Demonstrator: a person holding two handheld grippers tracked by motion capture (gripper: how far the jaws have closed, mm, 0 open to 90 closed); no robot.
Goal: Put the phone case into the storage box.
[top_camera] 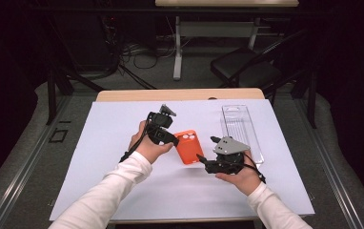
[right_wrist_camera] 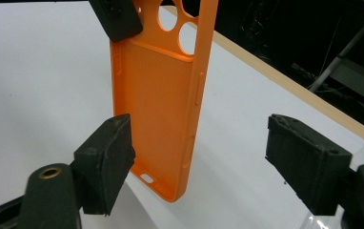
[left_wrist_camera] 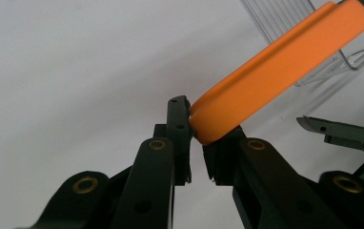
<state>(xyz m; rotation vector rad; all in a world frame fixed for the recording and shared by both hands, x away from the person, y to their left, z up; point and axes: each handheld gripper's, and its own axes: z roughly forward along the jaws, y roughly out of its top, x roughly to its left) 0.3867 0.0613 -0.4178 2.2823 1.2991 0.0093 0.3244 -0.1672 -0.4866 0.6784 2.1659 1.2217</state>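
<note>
An orange phone case point(top_camera: 189, 146) is held tilted above the white sheet, its camera holes toward the far end. My left gripper point(top_camera: 174, 141) is shut on its left edge; in the left gripper view the jaws point(left_wrist_camera: 197, 138) pinch the case point(left_wrist_camera: 275, 71) at its rim. My right gripper point(top_camera: 207, 148) stands open at the case's near right side. In the right gripper view point(right_wrist_camera: 204, 157) the lower end of the case point(right_wrist_camera: 158, 105) stands between the jaws, close to one pad point(right_wrist_camera: 106, 160), with a wide gap to the other.
A clear plastic box point(top_camera: 241, 129) lies on the white sheet point(top_camera: 123, 124) just right of the hands. The sheet covers a wooden table point(top_camera: 180, 94). Beyond the table stand a dark chair point(top_camera: 247, 67) and another table's legs with cables.
</note>
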